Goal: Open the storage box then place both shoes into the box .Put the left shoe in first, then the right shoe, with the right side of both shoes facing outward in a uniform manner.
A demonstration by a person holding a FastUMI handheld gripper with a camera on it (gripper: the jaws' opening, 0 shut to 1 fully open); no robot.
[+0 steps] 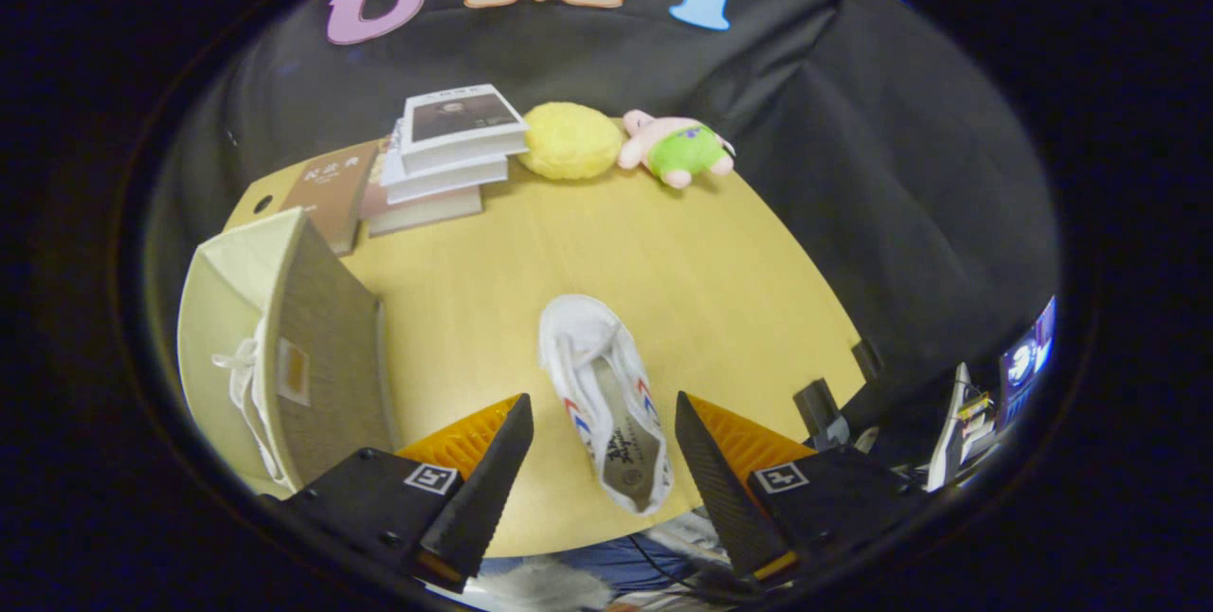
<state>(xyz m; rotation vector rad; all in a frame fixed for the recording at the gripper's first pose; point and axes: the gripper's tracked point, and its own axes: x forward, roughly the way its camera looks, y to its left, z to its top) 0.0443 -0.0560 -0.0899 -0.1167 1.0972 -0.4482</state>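
Gripper (604, 423): fingers spread wide, holding nothing. White shoe (606, 399) on table (720, 280), lower centre, between fingers. Storage box (284, 347) lower left, lid open, other shoe (248, 385) inside.

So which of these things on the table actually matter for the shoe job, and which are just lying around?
Part of the job:
- storage box, open, one shoe already showing inside
- white shoe on the table, lying between the open fingers
- gripper

Just lying about:
- stack of books
- yellow plush
- pink and green plush toy
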